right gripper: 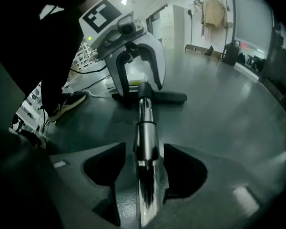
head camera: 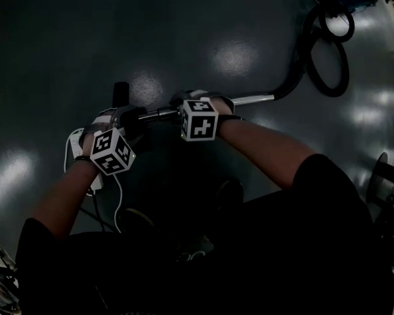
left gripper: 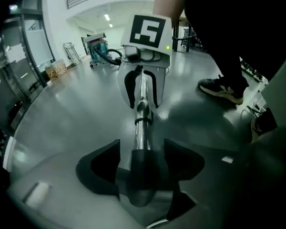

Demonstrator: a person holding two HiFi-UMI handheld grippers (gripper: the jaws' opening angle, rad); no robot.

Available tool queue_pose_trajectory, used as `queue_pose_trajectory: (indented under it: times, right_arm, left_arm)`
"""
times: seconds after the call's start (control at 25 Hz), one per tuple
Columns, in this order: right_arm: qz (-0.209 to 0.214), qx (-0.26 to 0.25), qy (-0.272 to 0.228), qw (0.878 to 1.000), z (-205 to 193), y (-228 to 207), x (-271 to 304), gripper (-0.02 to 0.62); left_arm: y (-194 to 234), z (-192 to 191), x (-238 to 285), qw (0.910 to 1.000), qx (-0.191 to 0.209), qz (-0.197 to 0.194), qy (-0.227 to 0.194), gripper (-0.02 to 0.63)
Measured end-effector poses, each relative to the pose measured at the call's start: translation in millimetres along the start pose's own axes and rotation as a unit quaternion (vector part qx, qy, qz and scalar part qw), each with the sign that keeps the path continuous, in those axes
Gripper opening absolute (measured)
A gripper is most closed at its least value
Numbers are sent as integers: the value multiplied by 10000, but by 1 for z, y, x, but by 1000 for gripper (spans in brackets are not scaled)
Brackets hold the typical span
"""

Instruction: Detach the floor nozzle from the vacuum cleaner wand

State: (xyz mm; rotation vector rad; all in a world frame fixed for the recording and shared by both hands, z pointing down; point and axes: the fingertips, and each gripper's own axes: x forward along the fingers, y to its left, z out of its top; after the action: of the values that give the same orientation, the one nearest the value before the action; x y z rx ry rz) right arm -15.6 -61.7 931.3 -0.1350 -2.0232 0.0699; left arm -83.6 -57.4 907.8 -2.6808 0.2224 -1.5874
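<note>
The dark, glossy floor (head camera: 85, 44) fills the head view. A black hose (head camera: 328, 77) loops across it at the upper right. From the hose the chrome wand (head camera: 253, 99) lies flat, running left to the black floor nozzle (right gripper: 171, 98), which is attached at its far end. The right gripper (right gripper: 140, 168) straddles the bare tube with its fingers (right gripper: 102, 168) apart and not pressing on it. The left gripper (left gripper: 142, 163) straddles the wand's black collar (left gripper: 143, 173) beside the nozzle, its fingers (left gripper: 97, 168) likewise open.

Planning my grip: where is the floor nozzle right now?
In the right gripper view the floor nozzle lies on the floor at the far end of the wand, just beyond the left gripper.
</note>
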Motion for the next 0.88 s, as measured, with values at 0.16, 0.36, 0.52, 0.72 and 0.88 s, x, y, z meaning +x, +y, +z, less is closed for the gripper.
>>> queue_pose_trajectory:
  times: [0.16, 0.36, 0.52, 0.72, 0.88]
  right_arm:
    - [-21, -291, 179, 9994, -3, 0, 24, 242]
    - [-171, -424, 336, 9984, 0, -1, 45, 235]
    - [-288, -356, 461, 9979, 4, 1, 50, 218]
    - [171, -217, 583, 9979, -3, 8, 36, 213]
    - [69, -387, 677, 9969, -4, 10, 19, 213]
  left_arm:
    - [-5, -24, 24, 9977, 400, -26, 549, 301]
    - [-3, -47, 37, 9912, 727, 27, 1102, 234]
    - [-2, -56, 35, 9886, 935, 127, 1175, 184]
    - [-10, -38, 32, 9928, 375, -622, 953, 173]
    - [-16, -19, 17, 9862, -397, -1510, 548, 166]
